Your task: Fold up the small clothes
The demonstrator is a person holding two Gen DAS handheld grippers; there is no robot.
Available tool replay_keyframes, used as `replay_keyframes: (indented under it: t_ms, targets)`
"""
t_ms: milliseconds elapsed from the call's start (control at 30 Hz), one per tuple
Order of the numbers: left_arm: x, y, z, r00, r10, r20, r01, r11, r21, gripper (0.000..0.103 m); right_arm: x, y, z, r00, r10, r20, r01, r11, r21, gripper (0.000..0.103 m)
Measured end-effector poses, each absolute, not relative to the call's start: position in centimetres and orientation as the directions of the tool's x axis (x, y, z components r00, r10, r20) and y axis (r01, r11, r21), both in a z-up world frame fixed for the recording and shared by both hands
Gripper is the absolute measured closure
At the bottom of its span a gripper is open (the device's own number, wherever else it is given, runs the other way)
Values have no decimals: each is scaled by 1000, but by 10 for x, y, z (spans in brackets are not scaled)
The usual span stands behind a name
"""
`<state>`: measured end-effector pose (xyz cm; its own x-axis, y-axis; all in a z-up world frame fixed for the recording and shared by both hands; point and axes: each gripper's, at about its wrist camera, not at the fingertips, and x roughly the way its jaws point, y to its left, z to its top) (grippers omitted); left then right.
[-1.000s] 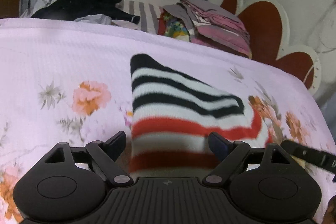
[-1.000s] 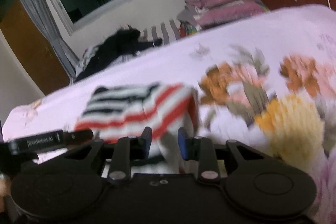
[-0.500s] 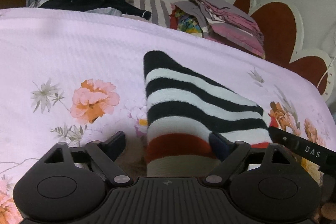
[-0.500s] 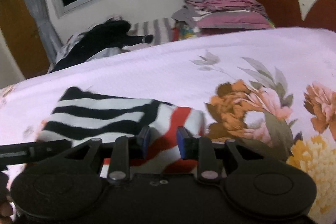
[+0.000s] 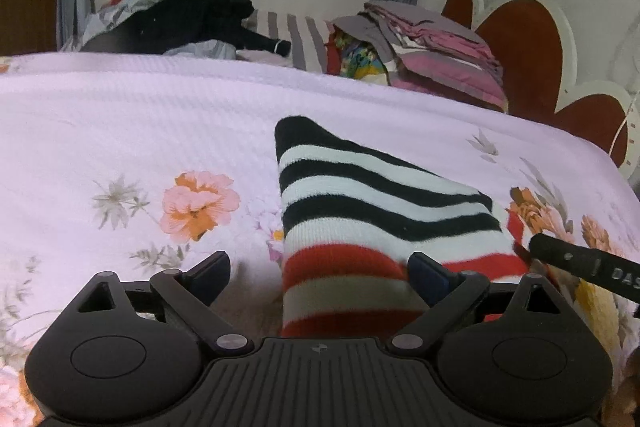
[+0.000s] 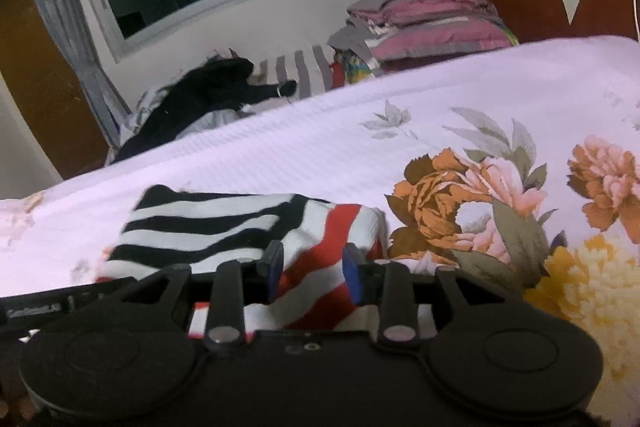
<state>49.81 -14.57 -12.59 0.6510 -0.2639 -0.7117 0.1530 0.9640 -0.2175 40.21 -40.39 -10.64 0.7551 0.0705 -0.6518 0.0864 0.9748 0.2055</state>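
A small striped garment (image 5: 372, 211), black and white at its far end and red and white near me, lies folded on the floral bedspread (image 5: 120, 131). My left gripper (image 5: 320, 267) is open, its jaws wide apart over the garment's near red end. My right gripper (image 6: 312, 263) is open with a moderate gap, and the red-and-white part of the garment (image 6: 240, 227) shows between its jaws. The right gripper's black finger shows at the right edge of the left wrist view (image 5: 580, 263).
A heap of black and striped clothes (image 5: 192, 23) lies at the far edge of the bed. A stack of folded pink and grey bedding (image 5: 432, 47) sits beside it. The red and white headboard (image 5: 528, 43) stands at the right. A window is behind.
The right gripper's jaws have opened from nearly shut and let go of the garment's red end. The garment has settled flat on the bed. The left gripper has stayed open.
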Motion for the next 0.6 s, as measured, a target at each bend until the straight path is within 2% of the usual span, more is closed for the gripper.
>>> replay_keyframes:
  t_ms: [367, 600]
  targets:
    - [458, -144, -121, 634, -267, -726, 201, 963, -179, 8, 348, -399, -96, 757, 99, -646, 57, 975, 215, 67]
    - [450, -143, -116, 633, -259, -729, 197, 965, -171, 8, 335, -401, -106, 725, 89, -683, 75, 976, 206, 73]
